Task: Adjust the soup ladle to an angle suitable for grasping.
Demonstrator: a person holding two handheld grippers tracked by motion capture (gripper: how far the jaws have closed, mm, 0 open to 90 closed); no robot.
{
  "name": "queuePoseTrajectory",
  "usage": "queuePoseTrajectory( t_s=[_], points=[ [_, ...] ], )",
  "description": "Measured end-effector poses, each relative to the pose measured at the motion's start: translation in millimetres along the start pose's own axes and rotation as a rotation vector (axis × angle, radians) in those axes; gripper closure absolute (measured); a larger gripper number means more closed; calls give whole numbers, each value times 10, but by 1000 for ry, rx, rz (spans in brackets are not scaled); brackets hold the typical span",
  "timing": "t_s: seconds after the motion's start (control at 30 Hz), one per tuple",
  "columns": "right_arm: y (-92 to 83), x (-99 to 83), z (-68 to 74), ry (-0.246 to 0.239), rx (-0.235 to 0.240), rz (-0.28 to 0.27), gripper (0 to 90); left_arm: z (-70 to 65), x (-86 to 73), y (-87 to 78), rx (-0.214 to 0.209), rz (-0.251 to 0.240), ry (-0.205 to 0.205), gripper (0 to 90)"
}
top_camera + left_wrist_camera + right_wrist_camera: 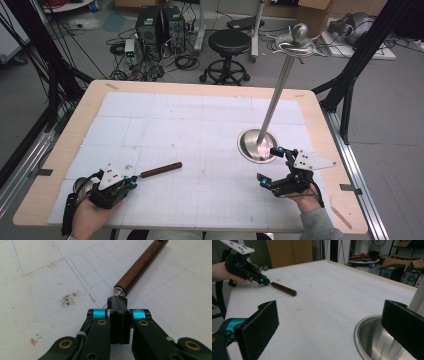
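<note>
A: High view first: what sits around the two grippers?

B: A metal stand [260, 142] rises from a round shiny base on the right half of the surface [200, 125]; its thin pole leans up and away to a knobbed top with hooks. Its base lies just beside the right gripper [272, 167]. Nothing lies between the two grippers, only bare gridded sheet.

A: And the left gripper?

B: The left gripper [134, 179] sits near the front left corner, held in the person's left hand [92, 212]. Its jaws are closed tight on the thin metal neck of a tool with a brown wooden handle [161, 170]. In the left gripper view the pads meet around that neck, and the handle [138, 270] runs away from them, lying on the sheet. The right gripper view shows the handle [283, 289] sticking out from the gripper [265, 282] towards the middle of the surface.

A: The right one?

B: Its jaws stand wide apart and hold nothing; in the right gripper view the rim of the stand's base [364, 337] shows near one pad [405, 327].

A: The surface and the room?

B: A wooden top covered by a white sheet with faint grid lines, a little stained. Behind it stand a black stool [227, 47], computer towers [160, 25] with loose cables, and cardboard boxes on a grey floor.
</note>
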State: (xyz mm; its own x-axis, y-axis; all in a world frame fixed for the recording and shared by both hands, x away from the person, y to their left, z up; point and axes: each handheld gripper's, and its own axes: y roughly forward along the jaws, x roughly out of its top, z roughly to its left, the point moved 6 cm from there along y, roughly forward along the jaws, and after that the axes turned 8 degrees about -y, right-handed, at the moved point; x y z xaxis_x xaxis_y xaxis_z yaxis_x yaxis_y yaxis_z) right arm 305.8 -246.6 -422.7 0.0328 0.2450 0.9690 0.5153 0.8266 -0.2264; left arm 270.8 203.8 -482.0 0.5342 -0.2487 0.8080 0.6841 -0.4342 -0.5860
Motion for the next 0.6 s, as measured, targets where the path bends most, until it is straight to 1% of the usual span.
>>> queuePoseTrajectory(
  t_s=[0.03, 0.1, 0.17, 0.23, 0.27, 0.3, 0.33, 0.4, 0.43, 0.5, 0.57, 0.6],
  points=[
    [-3, 1, 2, 1, 1, 0, 6, -11, 6, -25, -13, -14, -6, 895],
    [-6, 2, 3, 5, 1, -2, 6, -31, 17, -81, -43, -33, -5, 880],
    [-5, 5, -2, 2, -1, -6, 6, -51, 25, -122, -66, -45, 7, 810],
    [-7, 5, -2, -1, -1, -5, 6, -70, 32, -148, -83, -55, 20, 770],
    [-8, 6, -2, 1, -2, -6, 6, -89, 40, -162, -102, -63, 24, 728],
    [-8, 6, -2, 1, -2, -6, 6, -99, 44, -171, -114, -66, 27, 728],
    [-9, 5, -1, 4, -3, -4, 6, -119, 48, -188, -138, -67, 31, 707],
    [-12, 3, -2, 5, -1, -2, 6, -145, 48, -204, -165, -61, 36, 603],
    [-13, 3, -2, 7, -1, -3, 6, -158, 42, -208, -175, -48, 36, 538],
    [-11, 3, -4, 13, -2, -4, 6, -177, 23, -204, -196, -11, 19, 411],
    [-11, 2, 1, 14, 6, -3, 6, -183, 23, -203, -215, -5, 19, 327],
    [-12, 2, 1, 15, 6, -2, 6, -184, 27, -204, -205, -11, 33, 309]
  ],
)
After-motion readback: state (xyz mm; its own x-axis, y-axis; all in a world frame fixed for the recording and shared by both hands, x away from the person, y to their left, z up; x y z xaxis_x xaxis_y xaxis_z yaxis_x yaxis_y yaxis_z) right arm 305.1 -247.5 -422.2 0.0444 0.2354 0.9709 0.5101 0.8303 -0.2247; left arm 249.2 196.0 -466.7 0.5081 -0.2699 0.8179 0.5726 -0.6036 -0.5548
